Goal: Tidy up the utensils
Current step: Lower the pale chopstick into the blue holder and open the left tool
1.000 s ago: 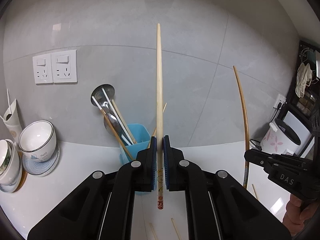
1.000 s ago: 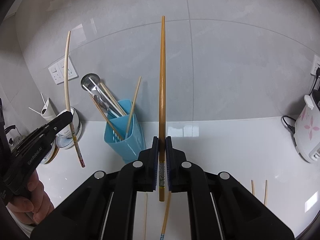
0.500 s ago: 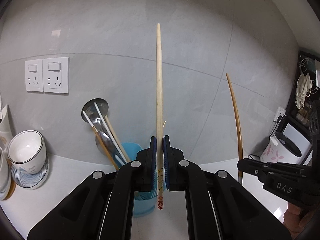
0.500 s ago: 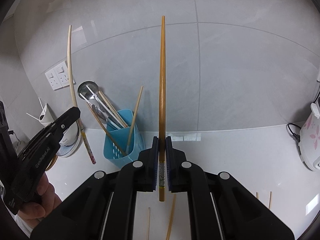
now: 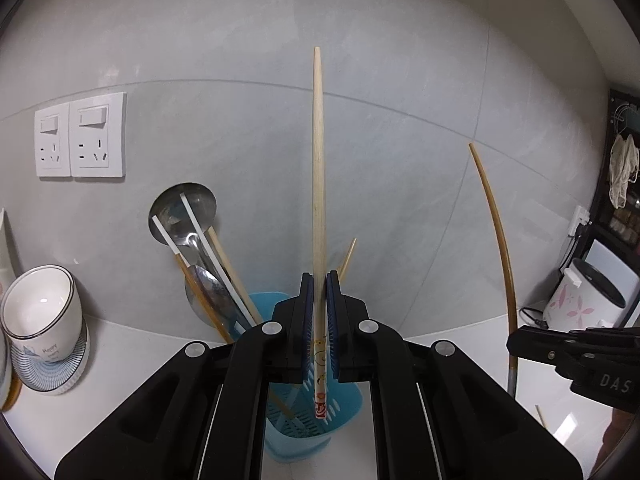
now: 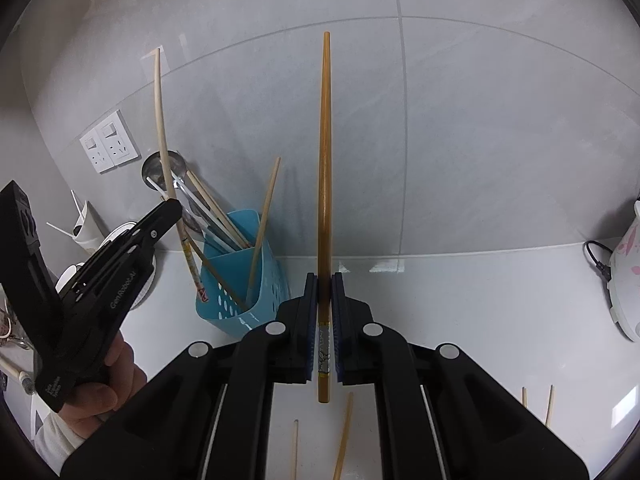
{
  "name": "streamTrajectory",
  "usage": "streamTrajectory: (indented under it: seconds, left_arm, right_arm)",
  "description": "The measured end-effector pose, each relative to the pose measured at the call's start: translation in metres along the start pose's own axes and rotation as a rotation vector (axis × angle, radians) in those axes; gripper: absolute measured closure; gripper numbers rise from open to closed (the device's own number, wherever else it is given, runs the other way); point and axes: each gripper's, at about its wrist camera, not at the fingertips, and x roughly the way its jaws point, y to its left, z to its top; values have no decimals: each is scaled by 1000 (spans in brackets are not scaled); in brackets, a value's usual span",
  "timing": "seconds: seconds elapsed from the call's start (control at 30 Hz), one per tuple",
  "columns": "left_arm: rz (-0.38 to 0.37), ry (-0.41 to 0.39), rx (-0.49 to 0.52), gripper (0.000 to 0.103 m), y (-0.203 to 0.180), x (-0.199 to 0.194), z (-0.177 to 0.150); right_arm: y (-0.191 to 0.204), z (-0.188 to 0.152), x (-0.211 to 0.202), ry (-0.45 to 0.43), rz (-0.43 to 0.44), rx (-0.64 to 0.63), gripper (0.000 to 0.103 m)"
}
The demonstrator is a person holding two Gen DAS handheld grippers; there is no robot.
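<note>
Pale chopstick (image 5: 318, 184) is standing upright in my left hand-held gripper (image 5: 319, 280), pads clamping it near its printed end, which is hanging just over the blue holder (image 5: 344, 408). Dark chopstick (image 6: 325, 168) is standing likewise in my right hand-held gripper (image 6: 325, 280), jaws pinching its decorated end. Holder is sitting on the white tabletop (image 6: 480, 300), carrying a ladle (image 5: 184, 212) and other sticks. Loose chopsticks (image 6: 344, 432) are lying nearer me.

Black plastic left claw (image 5: 319, 312) and right claw (image 6: 325, 312), blue ribbed pads, silver screws, white lettering, white sleeve (image 6: 52, 436)
</note>
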Motion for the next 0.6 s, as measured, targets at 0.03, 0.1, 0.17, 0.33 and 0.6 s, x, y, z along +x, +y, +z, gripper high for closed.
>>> streamTrajectory:
  seconds: [0.03,0.1,0.17,0.33,0.6]
  left_arm:
    - [-4,7,-5,97,2,4,-2]
    - [-1,10,-10,97,3,9,-4]
    - [3,13,-7,97,5,15,-8]
    - [15,40,19,97,5,32,-19]
    - [16,84,14,97,10,43,-31]
  right_arm:
    - [0,0,2,4,-1,-2,97]
    - [0,0,5,10,-1,-4,97]
    - [0,0,7,16,-4,-5,97]
    - [1,1,13,26,-6,-14,97]
    - [2,1,17,35,-5,-9,97]
